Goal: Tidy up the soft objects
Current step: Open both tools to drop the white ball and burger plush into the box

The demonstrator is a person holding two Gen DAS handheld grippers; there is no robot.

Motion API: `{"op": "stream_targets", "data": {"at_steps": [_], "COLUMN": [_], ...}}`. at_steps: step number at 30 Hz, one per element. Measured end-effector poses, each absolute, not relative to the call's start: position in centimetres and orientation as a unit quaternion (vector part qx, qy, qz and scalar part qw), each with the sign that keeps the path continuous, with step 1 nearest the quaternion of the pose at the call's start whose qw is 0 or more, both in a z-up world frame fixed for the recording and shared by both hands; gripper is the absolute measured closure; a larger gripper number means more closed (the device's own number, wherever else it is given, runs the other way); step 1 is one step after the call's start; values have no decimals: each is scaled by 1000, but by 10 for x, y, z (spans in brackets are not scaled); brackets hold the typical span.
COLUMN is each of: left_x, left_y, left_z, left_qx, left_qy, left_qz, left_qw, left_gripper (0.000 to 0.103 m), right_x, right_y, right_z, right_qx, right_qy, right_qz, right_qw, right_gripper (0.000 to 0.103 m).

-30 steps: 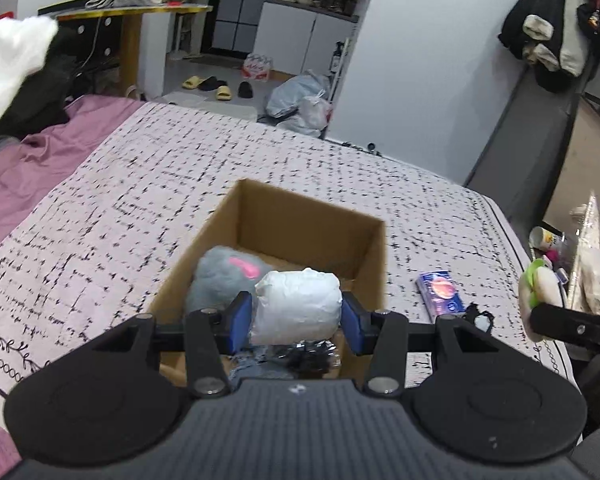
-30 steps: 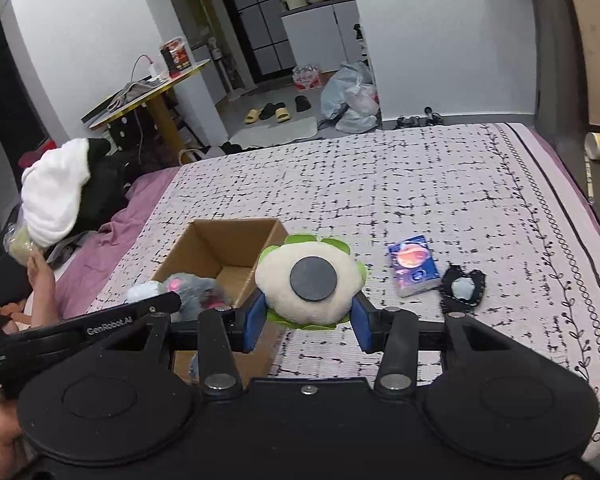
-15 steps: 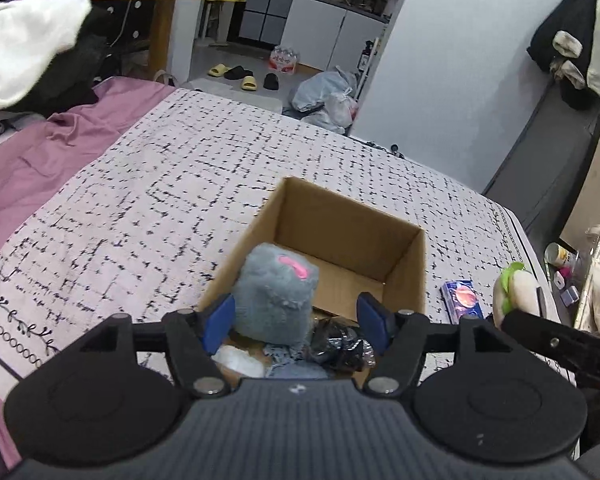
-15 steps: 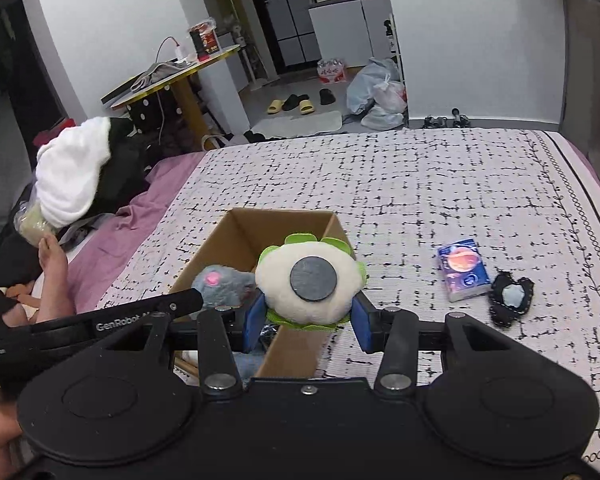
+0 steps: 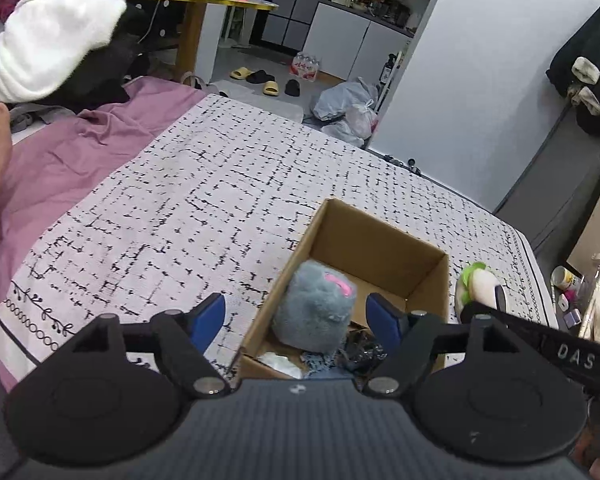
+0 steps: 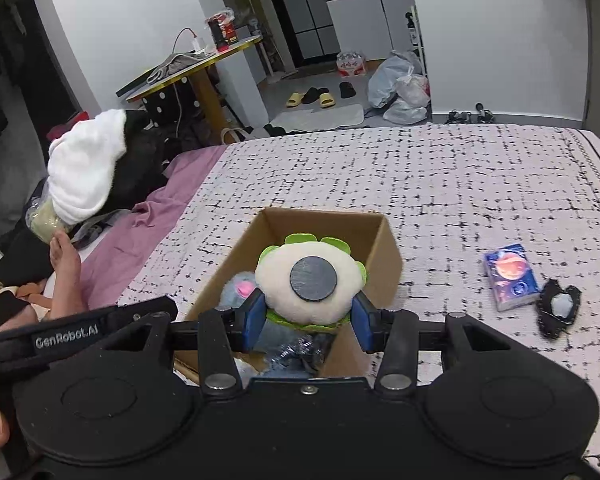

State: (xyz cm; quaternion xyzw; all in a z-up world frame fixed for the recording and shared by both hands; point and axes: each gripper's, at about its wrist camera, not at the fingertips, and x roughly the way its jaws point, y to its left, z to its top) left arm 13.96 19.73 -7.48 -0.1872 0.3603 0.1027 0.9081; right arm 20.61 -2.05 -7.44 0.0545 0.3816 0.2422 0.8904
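Placing step: right gripper [image 6: 308, 320], fingers clamped on the flower plush [image 6: 310, 280], holds it over the cardboard box [image 6: 384, 256] on the bed. Left gripper [image 5: 298, 320] empty, fingers opening. Next: lower, release inside.

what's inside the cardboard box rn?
Cardboard box holds a grey plush, a white bundle and crinkly black plastic. The near end is covered by the camera mount.

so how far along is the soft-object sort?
Done: grey plush and other soft items sit in the cardboard box. In hand: right claw grips the flower plush over the box; left claw is opening, empty. Left: tissue pack and black item on the bed.
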Motion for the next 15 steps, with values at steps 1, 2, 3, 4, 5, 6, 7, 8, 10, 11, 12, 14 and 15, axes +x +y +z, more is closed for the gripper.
{"op": "stream_targets", "data": {"at_steps": [1,2,3,4,5,6,7,8,10,11,12,14,15], "left_x": [139,138,138,137,137,137,137,137,138,139,140,142,143], "left_y": [199,201,203,204,206,207,208,209,209,208,207,204,201], "left_z": [-75,-75,-74,-74,-74,-74,-75,-75,-77,-78,-78,-78,-77], "left_qx": [-188,-189,-189,-189,-188,-187,-188,-189,-189,-186,-183,-177,-175], "left_qy": [361,362,361,361,360,359,360,361,364,366,367,368,368], "left_qz": [102,102,104,107,109,110,111,112,116,116,116,114,113], "left_qw": [908,907,907,907,908,908,907,906,905,904,905,906,906], "left_gripper": [27,27,27,27,27,27,27,27,27,27,27,27,27], "right_x": [208,209,211,212,213,214,215,216,216,215,215,214,214], "right_y": [-18,-16,-14,-13,-12,-11,-10,-10,-13,-15,-19,-26,-30], "right_z": [-74,-74,-74,-75,-75,-75,-76,-77,-79,-80,-81,-83,-84], "right_qx": [55,57,59,60,60,60,59,57,58,59,60,60,60], "right_qy": [381,381,381,380,380,378,377,380,383,383,384,389,389], "right_qz": [244,246,248,249,251,255,256,260,259,257,255,252,251], "right_qw": [890,889,889,889,888,888,888,886,885,885,885,884,884], "right_gripper": [59,59,59,58,55,53,47,42,35,33,32,32,32]}}
